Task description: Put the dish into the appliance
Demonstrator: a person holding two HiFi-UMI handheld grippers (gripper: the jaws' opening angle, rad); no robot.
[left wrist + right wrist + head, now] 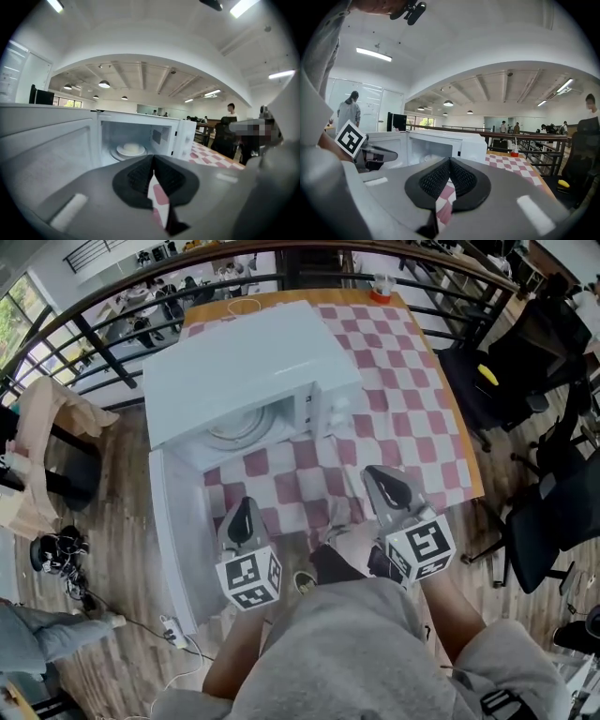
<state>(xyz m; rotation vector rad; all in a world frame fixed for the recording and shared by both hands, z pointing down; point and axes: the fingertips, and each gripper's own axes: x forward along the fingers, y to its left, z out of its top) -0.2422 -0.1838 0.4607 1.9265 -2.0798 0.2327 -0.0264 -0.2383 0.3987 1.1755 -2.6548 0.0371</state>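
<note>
The dish [131,148] already sits inside the microwave [253,371], in the middle of its floor. It is a white plate with a pale mound on it; what the mound is cannot be told. The door [173,521] hangs open to the left, so the opening faces the person.

Both grippers are at the near edge of the checked cloth [412,381], well apart from the microwave. The left gripper [153,161] has its 2 pads pressed together with nothing between them; only cloth shows below them. The right gripper [450,164] is clamped the same way and is also empty.

The plate looks like glazed ceramic or glass, so it is probably stiff, smooth, fairly heavy for its size and breakable if knocked against the wall. Its rim is thin and flat, which suits a 2-jaw pinch. The best hold is judged to be the near rim, facing the opening, with 1 pad above and 1 below. A glazed rim can slip, and a 1-sided hold lets the far edge sag, so the plate should be kept level to keep the mound from sliding.
</note>
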